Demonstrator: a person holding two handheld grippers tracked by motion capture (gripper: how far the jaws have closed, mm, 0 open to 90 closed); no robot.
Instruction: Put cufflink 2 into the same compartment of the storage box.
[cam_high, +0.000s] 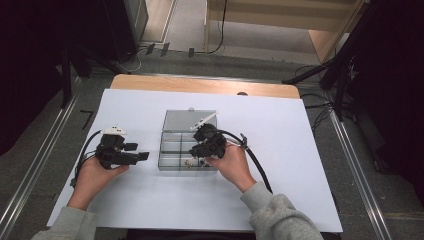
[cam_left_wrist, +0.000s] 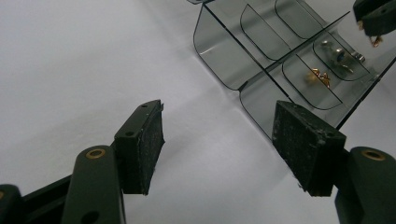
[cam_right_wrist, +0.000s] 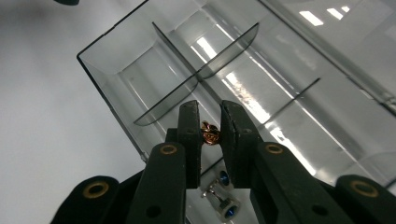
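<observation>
My right gripper (cam_right_wrist: 210, 126) is clenched on a small gold piece (cam_right_wrist: 210, 133), held above the clear divided box (cam_high: 172, 120) at frame centre in the high view; the piece is too small to tell its long axis. More gold pieces (cam_left_wrist: 320, 77) lie in a near compartment. My left gripper (cam_left_wrist: 224, 140) hangs released, box to its upper right, farther off.

One compartment box (cam_high: 187, 140), two grippers: left gripper (cam_high: 141, 157), right gripper (cam_high: 196, 151).

Organizer box (cam_high: 187, 140): smoky grey, transparent. Table cover (cam_high: 280, 130): plain white. Grippers black; the held piece (cam_right_wrist: 210, 133) is gold-coloured.
</observation>
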